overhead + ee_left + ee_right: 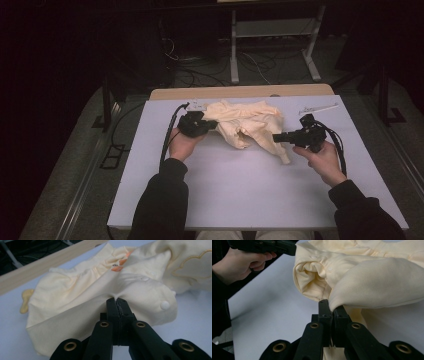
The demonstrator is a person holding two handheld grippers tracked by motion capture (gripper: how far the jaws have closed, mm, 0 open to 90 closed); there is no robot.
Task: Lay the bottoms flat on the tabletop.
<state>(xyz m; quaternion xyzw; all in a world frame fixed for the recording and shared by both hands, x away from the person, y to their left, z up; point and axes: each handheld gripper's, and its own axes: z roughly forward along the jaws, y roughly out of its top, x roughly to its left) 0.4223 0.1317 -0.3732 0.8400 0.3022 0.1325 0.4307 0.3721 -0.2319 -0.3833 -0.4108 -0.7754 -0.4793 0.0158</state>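
A pale yellow baby garment (247, 125) lies crumpled on the far middle of the white table (240, 185). It has snap buttons (165, 305), a small orange trim and a gold embroidered outline (192, 265). My left gripper (214, 123) pinches the garment's left side; its jaws are pressed together on a fold of cloth (116, 299). My right gripper (276, 137) grips the right side, its jaws shut on another fold (331, 305). The garment (362, 277) bulges above those jaws, and the other hand (239, 263) holds its gripper at the upper left.
A wooden strip (240, 92) runs along the table's far edge. A thin white strip (317, 108) lies at the far right of the table. Beyond the table stand a metal frame (272, 45) and loose cables on a dark floor.
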